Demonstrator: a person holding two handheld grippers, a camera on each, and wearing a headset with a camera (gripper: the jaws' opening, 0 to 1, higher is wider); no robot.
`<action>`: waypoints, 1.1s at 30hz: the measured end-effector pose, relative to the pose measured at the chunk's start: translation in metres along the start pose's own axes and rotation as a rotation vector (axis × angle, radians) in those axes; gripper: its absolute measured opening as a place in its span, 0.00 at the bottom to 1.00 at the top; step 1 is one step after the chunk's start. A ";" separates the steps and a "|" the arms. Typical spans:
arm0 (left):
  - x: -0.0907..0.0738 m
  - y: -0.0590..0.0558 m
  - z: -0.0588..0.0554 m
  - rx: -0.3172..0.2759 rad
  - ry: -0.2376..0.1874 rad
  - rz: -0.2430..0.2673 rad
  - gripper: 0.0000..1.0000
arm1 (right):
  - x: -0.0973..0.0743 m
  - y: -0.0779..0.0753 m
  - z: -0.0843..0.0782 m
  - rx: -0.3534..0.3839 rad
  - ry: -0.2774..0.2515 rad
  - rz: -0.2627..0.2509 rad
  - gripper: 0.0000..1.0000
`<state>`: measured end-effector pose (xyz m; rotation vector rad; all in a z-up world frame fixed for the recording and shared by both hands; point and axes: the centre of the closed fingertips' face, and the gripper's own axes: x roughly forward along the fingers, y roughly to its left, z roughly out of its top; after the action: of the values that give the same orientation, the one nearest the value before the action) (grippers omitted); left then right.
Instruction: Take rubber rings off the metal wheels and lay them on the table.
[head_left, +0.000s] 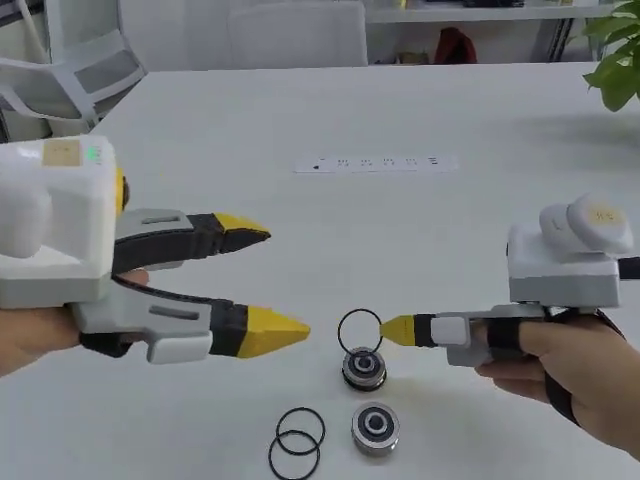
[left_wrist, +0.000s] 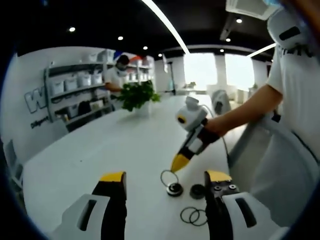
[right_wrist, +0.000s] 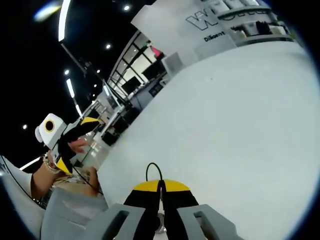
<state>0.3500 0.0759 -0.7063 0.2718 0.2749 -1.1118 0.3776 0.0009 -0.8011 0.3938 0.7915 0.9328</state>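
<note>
A wall sign (right_wrist: 202, 20) begins with a large "W"; smaller lettering below is unreadable.

the left hand-held gripper (left_wrist: 165, 176) rises from the bottom edge, jaws spread wide. at centre frame the right hand-held gripper (left_wrist: 179, 162) pinches a rubber ring (left_wrist: 161, 177) just above a metal wheel (left_wrist: 174, 189). a second wheel (left_wrist: 197, 190) sits beside it, with two loose rings (left_wrist: 194, 216) lower down on the white worktop (left_wrist: 100, 145).

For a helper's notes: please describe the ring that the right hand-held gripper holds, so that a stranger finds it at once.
Look near the front of the white table. The ring stands upright over the farther metal wheel, pinched by the yellow tip of the right hand-held gripper. The other two rings lie flat, overlapping, beside the nearer wheel.
</note>
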 end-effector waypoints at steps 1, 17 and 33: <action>-0.005 0.001 0.000 0.005 -0.003 0.009 0.65 | -0.001 0.003 0.002 -0.003 -0.007 0.005 0.00; -0.056 0.000 -0.016 0.013 0.046 0.108 0.79 | -0.001 0.034 0.010 -0.096 -0.009 0.061 0.00; -0.091 -0.011 -0.039 -0.039 0.057 0.171 0.89 | 0.002 0.057 0.004 -0.202 0.054 0.111 0.00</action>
<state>0.2987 0.1608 -0.7117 0.2870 0.3175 -0.9304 0.3498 0.0341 -0.7643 0.2380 0.7222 1.1202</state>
